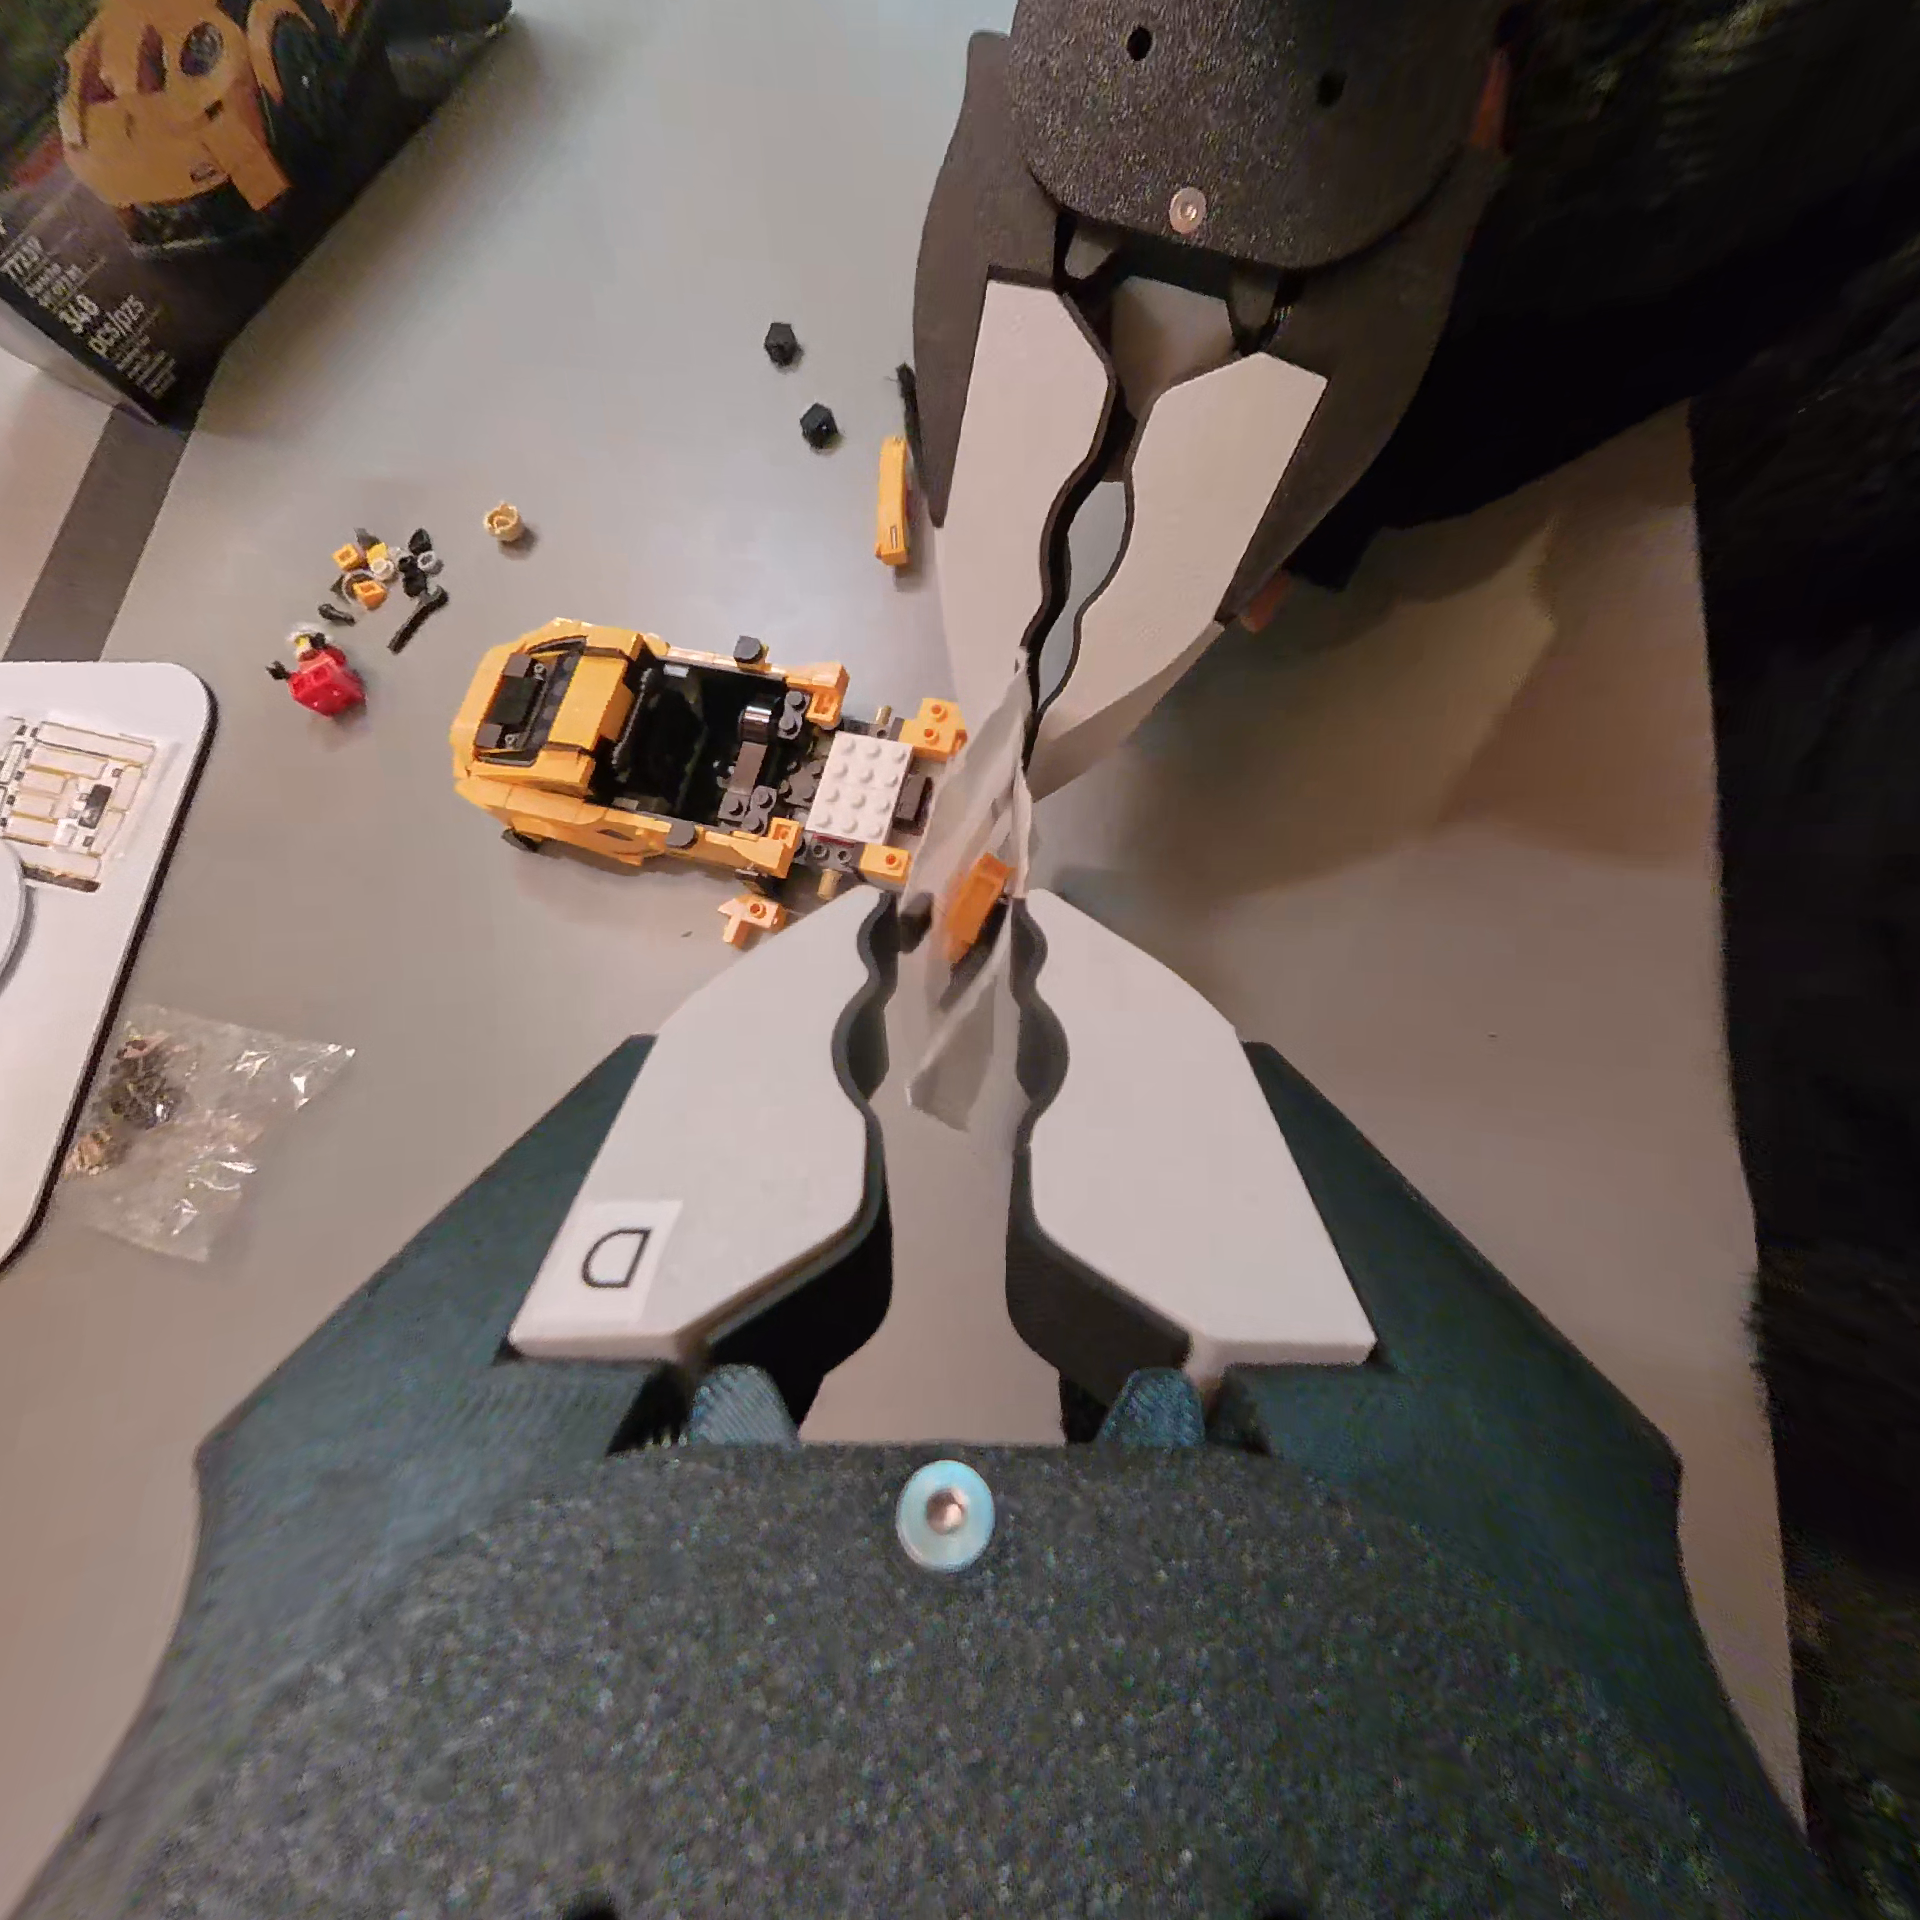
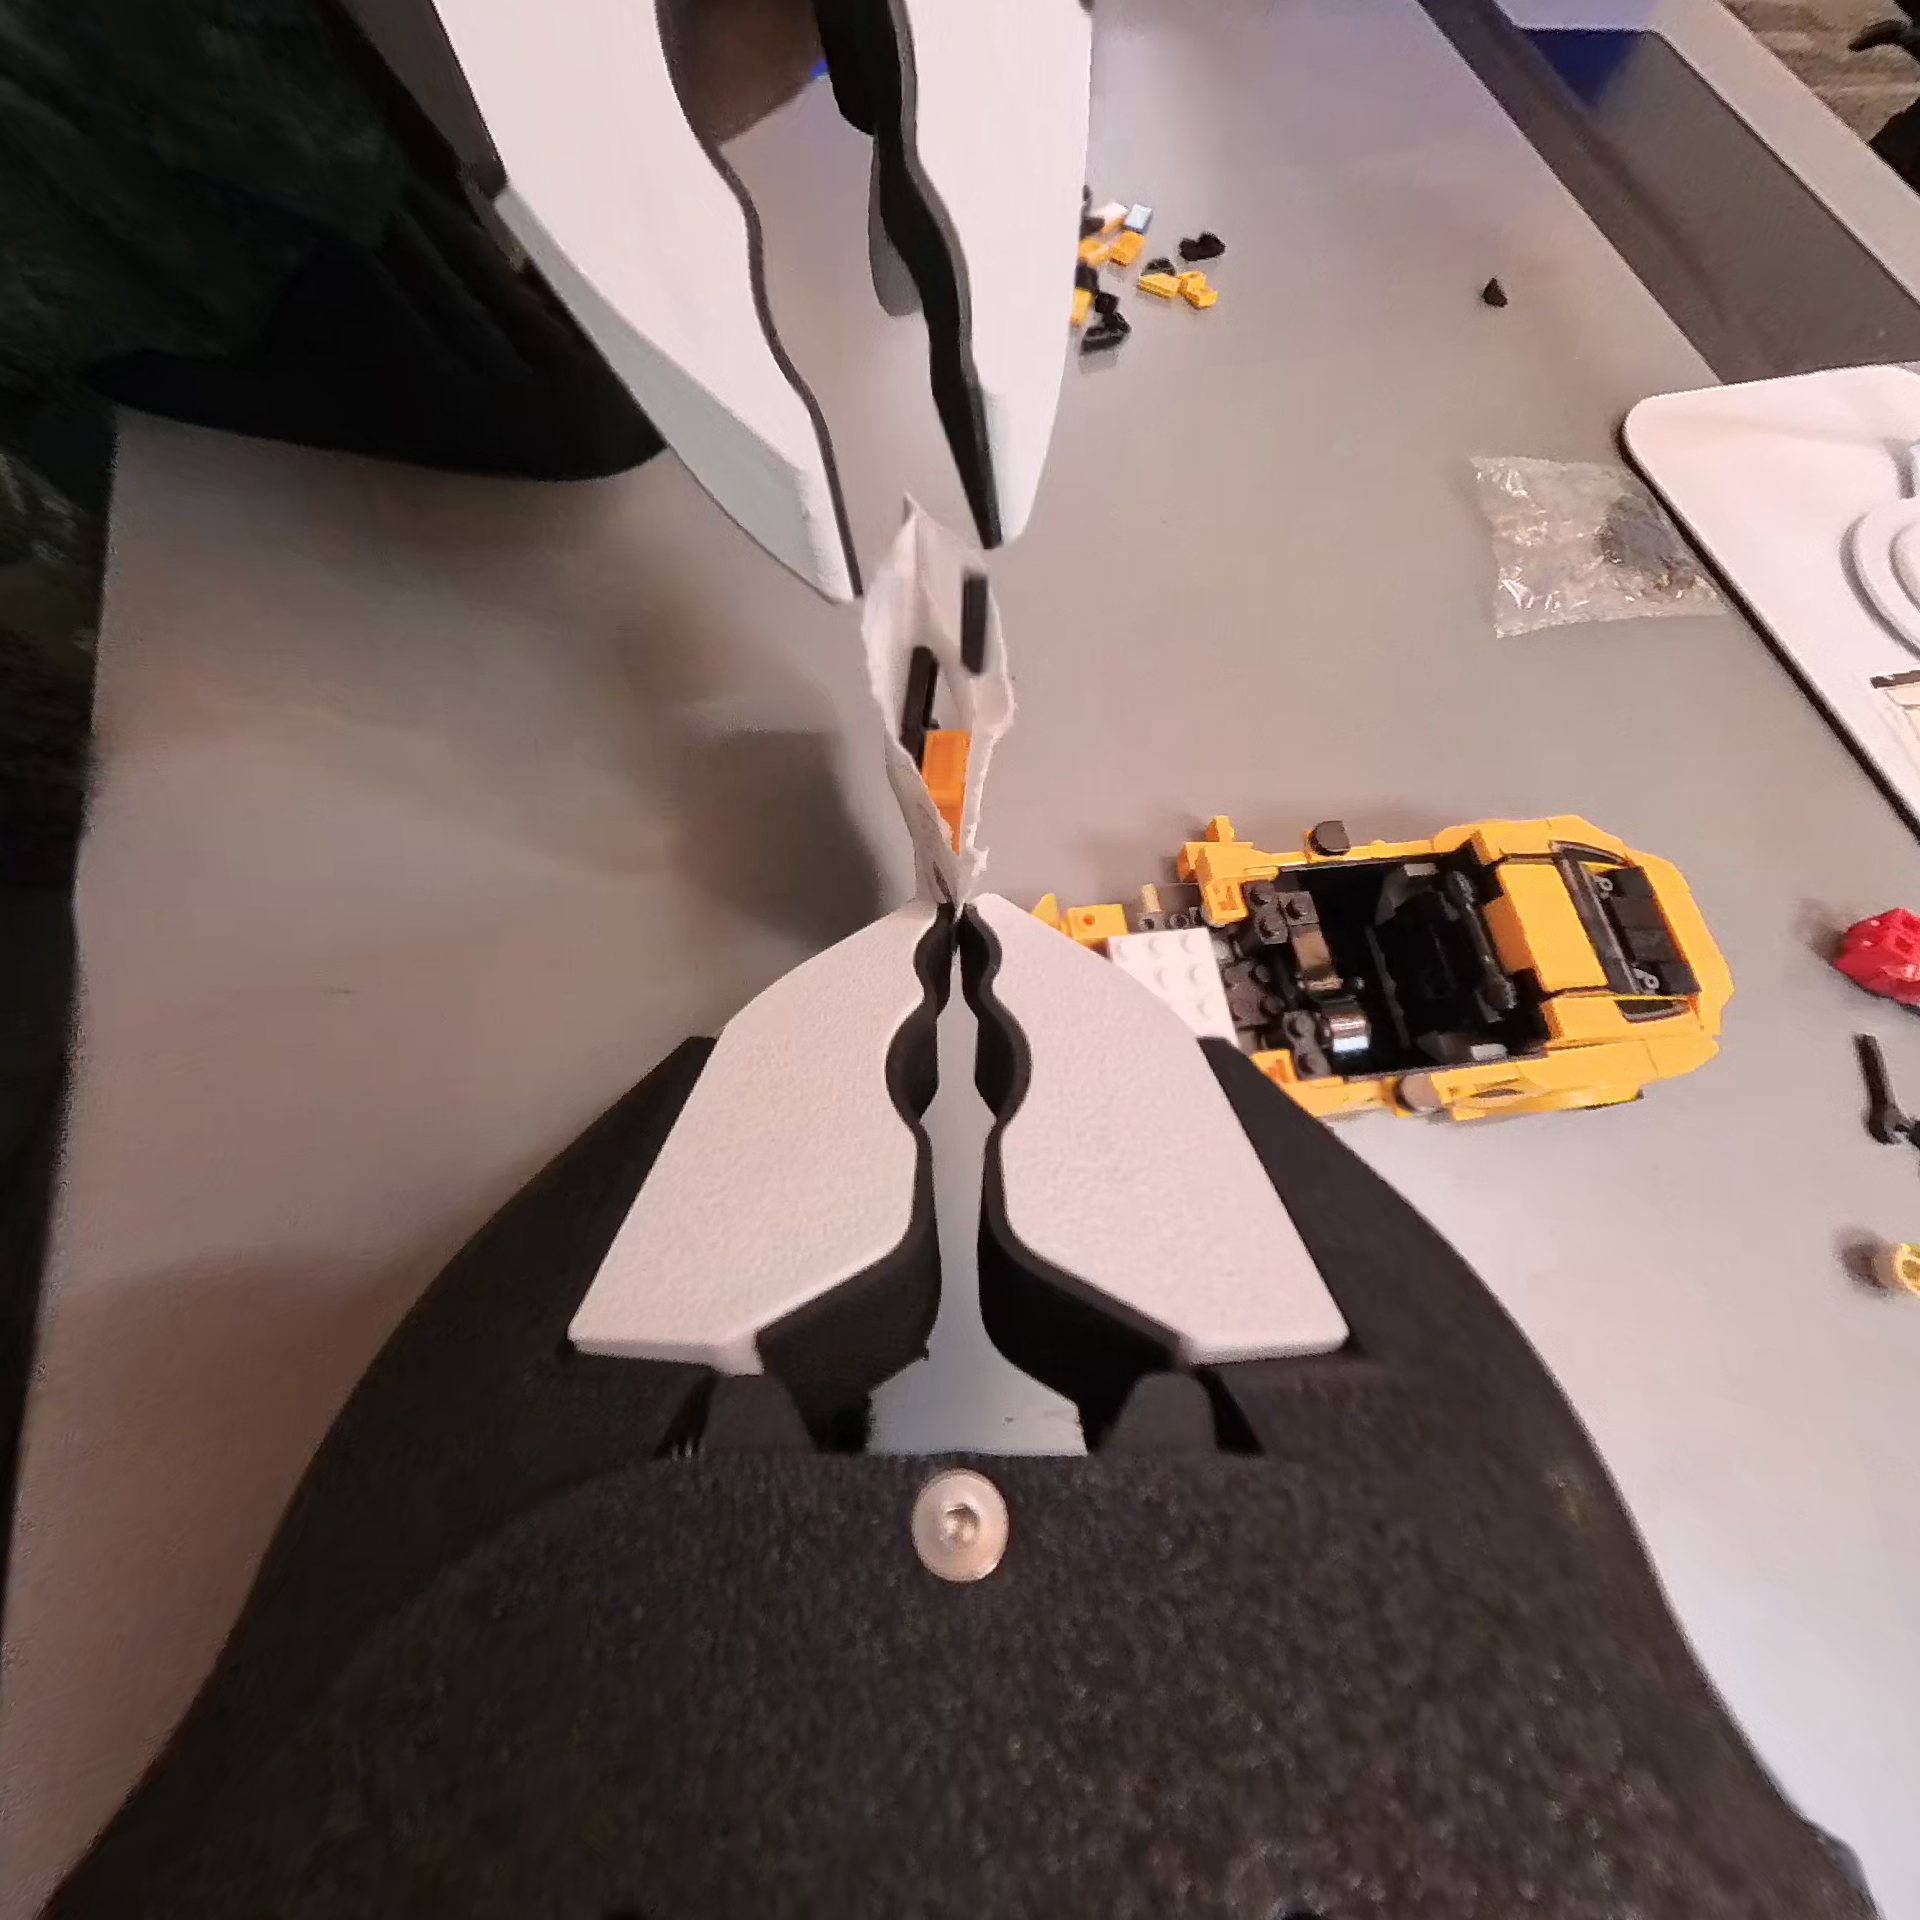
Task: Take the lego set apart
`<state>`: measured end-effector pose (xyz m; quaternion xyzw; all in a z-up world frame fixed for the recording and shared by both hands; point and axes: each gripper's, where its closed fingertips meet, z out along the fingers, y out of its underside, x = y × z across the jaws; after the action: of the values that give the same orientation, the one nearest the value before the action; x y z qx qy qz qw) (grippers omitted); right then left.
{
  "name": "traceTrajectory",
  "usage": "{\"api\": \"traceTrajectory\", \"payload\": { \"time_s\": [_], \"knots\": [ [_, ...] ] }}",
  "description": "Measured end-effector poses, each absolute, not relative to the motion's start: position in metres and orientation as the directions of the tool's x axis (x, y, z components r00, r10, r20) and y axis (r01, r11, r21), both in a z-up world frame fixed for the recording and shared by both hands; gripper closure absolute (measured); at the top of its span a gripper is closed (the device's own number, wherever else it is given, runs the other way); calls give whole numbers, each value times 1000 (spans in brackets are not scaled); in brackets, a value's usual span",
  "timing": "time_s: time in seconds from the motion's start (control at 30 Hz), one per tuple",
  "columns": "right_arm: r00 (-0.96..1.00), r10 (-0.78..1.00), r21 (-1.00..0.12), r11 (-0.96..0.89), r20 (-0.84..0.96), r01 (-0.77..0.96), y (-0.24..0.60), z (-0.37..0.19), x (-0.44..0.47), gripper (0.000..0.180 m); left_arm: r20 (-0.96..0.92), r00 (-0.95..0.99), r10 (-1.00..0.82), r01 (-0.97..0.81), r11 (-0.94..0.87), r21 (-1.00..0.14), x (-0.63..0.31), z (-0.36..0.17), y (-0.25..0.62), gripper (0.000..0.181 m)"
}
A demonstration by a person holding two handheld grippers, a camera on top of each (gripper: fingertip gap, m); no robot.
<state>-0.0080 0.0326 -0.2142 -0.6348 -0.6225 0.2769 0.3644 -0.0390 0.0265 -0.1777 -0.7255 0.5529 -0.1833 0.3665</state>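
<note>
The yellow lego car (image 1: 623,758) lies partly stripped on the grey table, with its cabin open and a white plate showing at the front; it also shows in the right wrist view (image 2: 1455,966). My left gripper (image 1: 951,909) is shut on a small orange and black lego piece (image 1: 975,902) that sits among white tape-like strips (image 1: 956,1060). It holds the piece above the table beside the car's front. My right gripper (image 2: 961,912) faces it tip to tip and is shut on the end of the white strips (image 2: 940,862), just below the orange piece (image 2: 948,774).
Loose parts lie beyond the car: a small pile (image 1: 384,571), a red piece (image 1: 327,681), a long orange piece (image 1: 894,499), black bits (image 1: 784,343). The set's box (image 1: 208,156) stands far left. A white board (image 1: 104,831) and a clear bag (image 1: 197,1112) lie left. My right fingertips sit around 6 centimetres from my left ones.
</note>
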Motion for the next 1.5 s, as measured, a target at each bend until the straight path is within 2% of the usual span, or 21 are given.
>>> {"api": "traceTrajectory", "payload": {
  "time_s": [0.2,0.3,0.53,0.73,0.8,0.97,1.23,1.5],
  "knots": [
    [115,990,-826,7,87,564,22,-209,-5,179,-185,274,-944,-677,-53,-734,-35,-171,14,158],
    [143,985,-827,-3,93,562,19,-206,1,179,-218,333,-917,-643,-52,-764,-47,-160,22,159],
    [208,975,-841,-49,76,539,29,-209,17,179,-171,681,-712,-548,-341,-764,-163,-170,77,158],
    [209,976,-859,-58,58,509,32,-207,19,179,37,906,-422,-243,-588,-772,-255,-205,108,160],
    [203,978,-860,-69,41,505,32,-210,19,179,75,922,-379,-201,-638,-744,-267,-219,109,158],
    [184,983,-861,-73,25,503,30,-213,17,179,-15,940,-341,-269,-714,-647,-287,-252,107,148],
    [175,984,-871,-73,15,486,27,-211,18,179,-44,945,-324,-282,-741,-609,-298,-263,100,140],
    [175,984,-873,-71,17,483,26,-210,19,179,-25,946,-324,-271,-744,-611,-296,-268,103,162]
  ]
}}
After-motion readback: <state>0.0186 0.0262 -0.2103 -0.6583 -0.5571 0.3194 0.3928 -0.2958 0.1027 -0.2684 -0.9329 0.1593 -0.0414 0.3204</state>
